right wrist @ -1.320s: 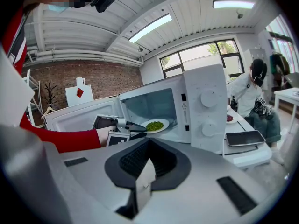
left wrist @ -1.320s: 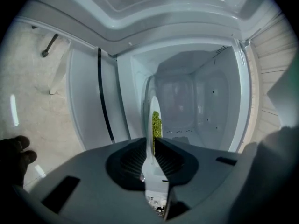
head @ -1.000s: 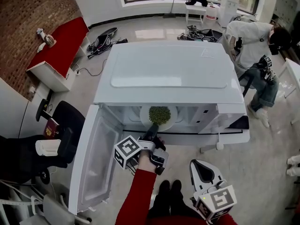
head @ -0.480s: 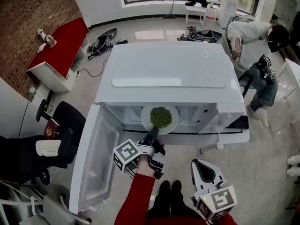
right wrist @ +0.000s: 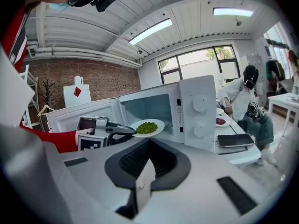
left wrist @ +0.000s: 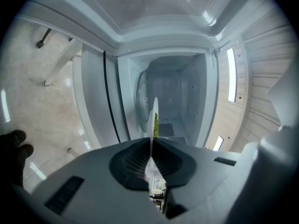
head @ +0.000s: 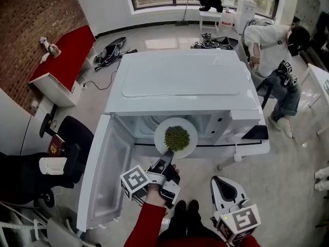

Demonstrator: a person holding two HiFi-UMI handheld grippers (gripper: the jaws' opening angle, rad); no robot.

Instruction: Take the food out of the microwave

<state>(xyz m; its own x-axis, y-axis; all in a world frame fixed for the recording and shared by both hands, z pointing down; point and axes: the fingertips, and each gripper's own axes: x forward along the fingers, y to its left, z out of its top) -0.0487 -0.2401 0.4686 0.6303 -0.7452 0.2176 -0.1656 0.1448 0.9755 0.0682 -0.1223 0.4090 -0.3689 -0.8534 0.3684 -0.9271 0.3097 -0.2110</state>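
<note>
The white microwave point(head: 180, 81) stands with its door point(head: 105, 174) swung open to the left. A white plate point(head: 160, 138) heaped with green peas point(head: 176, 137) sits half out of the cavity mouth, over the sill. My left gripper point(head: 167, 156) is shut on the plate's near rim. In the left gripper view the plate point(left wrist: 154, 111) shows edge-on between the jaws, with the cavity behind it. The right gripper view shows the plate point(right wrist: 156, 123) held level by the left gripper point(right wrist: 128, 130). My right gripper point(head: 224, 185) hangs low at the right, shut and holding nothing.
A person point(head: 272, 45) sits at the back right. Right of the microwave, a table carries a dark phone point(right wrist: 236, 140) and a small plate of red food point(right wrist: 221, 121). A red-topped bench point(head: 64, 53) and a black chair point(head: 72, 133) stand to the left.
My left gripper has drawn back toward me with the plate, which has come from inside the cavity out over the sill. The right gripper has kept still.
</note>
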